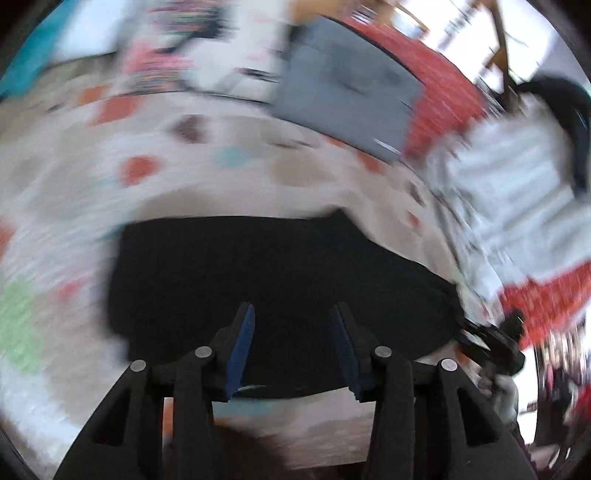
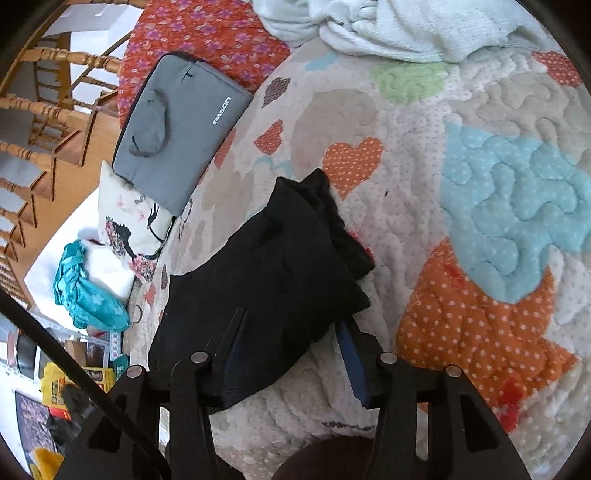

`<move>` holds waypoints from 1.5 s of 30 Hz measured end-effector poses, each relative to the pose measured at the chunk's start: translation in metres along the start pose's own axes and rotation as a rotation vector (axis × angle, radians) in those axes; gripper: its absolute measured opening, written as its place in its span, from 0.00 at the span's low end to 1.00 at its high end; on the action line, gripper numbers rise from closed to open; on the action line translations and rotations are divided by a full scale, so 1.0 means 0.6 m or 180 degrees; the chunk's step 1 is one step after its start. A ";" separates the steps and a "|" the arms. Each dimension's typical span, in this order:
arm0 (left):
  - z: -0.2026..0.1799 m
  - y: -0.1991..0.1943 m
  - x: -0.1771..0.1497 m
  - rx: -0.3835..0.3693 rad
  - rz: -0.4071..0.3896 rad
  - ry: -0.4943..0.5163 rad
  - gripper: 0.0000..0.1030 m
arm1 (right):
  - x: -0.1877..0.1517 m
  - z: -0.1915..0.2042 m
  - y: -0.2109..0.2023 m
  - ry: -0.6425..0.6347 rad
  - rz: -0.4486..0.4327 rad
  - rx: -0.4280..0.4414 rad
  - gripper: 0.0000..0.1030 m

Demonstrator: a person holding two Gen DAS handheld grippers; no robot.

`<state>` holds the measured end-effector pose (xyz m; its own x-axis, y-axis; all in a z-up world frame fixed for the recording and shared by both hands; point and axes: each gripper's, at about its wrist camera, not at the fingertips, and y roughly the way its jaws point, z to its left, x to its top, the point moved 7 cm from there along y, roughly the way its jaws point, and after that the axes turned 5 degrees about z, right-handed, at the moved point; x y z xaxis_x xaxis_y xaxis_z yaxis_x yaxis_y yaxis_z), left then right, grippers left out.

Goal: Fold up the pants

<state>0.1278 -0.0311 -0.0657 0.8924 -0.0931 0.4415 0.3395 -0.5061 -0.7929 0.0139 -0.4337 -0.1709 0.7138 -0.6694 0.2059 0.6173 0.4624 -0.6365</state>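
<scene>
**Folded black pants on the quilt, both grippers spread above them**

The black fabric pants (image 2: 266,273) lie folded into a compact bundle on the cream quilted bedspread (image 2: 424,229) patterned with orange, blue and green hearts. The right gripper (image 2: 291,332) hovers at the bundle's near edge with its jaws apart and nothing between them; the blue-padded right finger sits just beside the fabric's corner. In the heavily blurred left wrist view, the left gripper (image 1: 291,332) is also spread wide, the dark pants (image 1: 273,280) lying in front of and beneath it, and whether it touches them cannot be told. A grey zippered laptop sleeve (image 2: 181,129) rests beyond the pants, partly on a red flowered cloth (image 2: 207,33). A pale crumpled blanket (image 2: 399,26) lies at the quilt's far end.
</scene>
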 end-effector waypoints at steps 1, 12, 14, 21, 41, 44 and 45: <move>-0.033 0.021 0.011 -0.0075 0.0071 0.0102 0.41 | 0.002 0.001 0.005 -0.0027 -0.0008 0.0019 0.51; -0.436 0.353 0.061 -0.0445 0.0971 0.1596 0.42 | 0.015 0.013 0.021 -0.0280 -0.0007 0.0206 0.54; -0.473 0.398 0.051 -0.0472 0.1126 0.1860 0.42 | 0.015 0.012 0.022 -0.0314 0.0023 0.0241 0.54; -0.535 0.499 0.022 -0.0489 0.1503 0.2463 0.51 | 0.018 0.009 0.025 -0.0309 0.0045 0.0368 0.54; -0.456 0.333 0.080 -0.0878 0.0990 0.1712 0.04 | 0.012 0.170 0.049 -0.0967 0.0137 0.0399 0.14; -0.387 0.283 0.097 -0.0980 0.0827 0.1317 0.04 | -0.014 0.228 0.076 -0.1214 0.0276 0.0401 0.14; -0.353 0.267 0.105 -0.0973 0.0779 0.1178 0.04 | -0.026 0.249 0.091 -0.1305 0.0346 0.0393 0.14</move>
<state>0.1756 -0.2997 -0.0758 0.7515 -0.5076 0.4214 -0.0167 -0.6531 -0.7571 0.0858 -0.3115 -0.0978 0.8337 -0.3384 0.4363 0.5484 0.6003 -0.5822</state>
